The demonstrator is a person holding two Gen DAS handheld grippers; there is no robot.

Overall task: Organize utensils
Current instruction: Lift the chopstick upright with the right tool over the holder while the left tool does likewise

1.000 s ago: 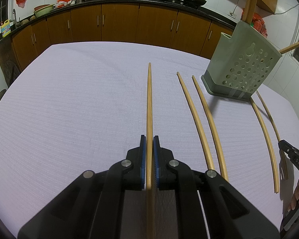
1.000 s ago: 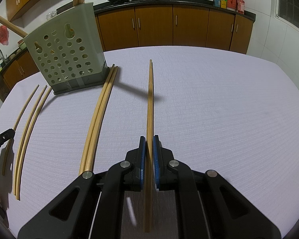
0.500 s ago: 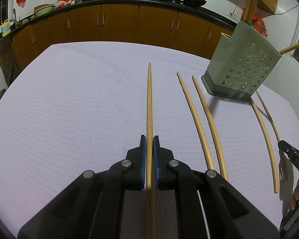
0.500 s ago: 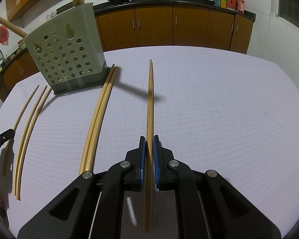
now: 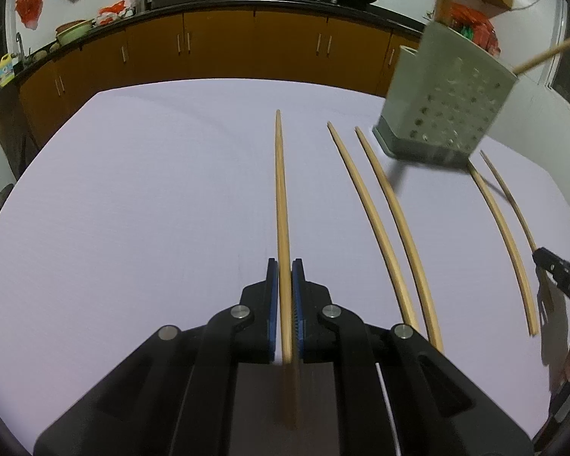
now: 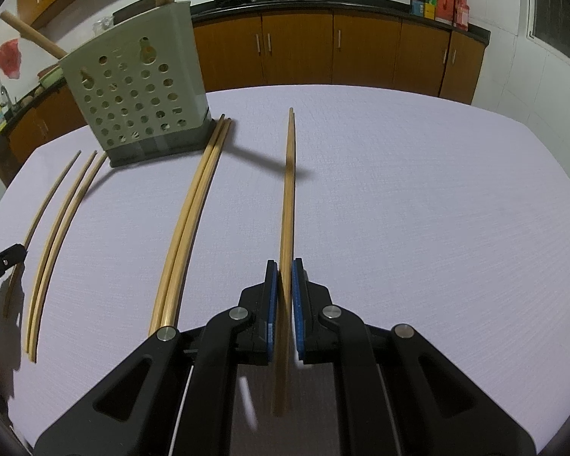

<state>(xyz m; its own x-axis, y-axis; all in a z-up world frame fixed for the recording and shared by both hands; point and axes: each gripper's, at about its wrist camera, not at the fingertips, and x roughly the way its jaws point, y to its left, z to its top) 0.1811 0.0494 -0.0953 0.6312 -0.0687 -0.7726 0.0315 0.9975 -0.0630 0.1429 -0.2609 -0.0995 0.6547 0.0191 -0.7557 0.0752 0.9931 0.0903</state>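
My left gripper (image 5: 284, 266) is shut on a wooden chopstick (image 5: 281, 197) that points away from me above the table. My right gripper (image 6: 284, 266) is shut on another wooden chopstick (image 6: 288, 190), also pointing forward. A grey-green perforated utensil holder (image 5: 446, 108) stands at the far right in the left wrist view and at the far left in the right wrist view (image 6: 140, 102), with wooden handles sticking out of its top. Several loose chopsticks lie on the table: a pair (image 5: 383, 220) beside my left gripper, and a pair (image 6: 190, 220) left of my right gripper.
The table is covered with a pale lilac cloth (image 5: 133, 209). More chopsticks (image 6: 57, 235) lie at the left edge of the right wrist view. The other gripper's tip shows at the edge in each view (image 5: 562, 273) (image 6: 0, 266). Kitchen cabinets (image 5: 247, 49) run behind.
Both grippers have risen and tilted slightly; the views show the holder and table a little lower and farther. Each still holds its chopstick.
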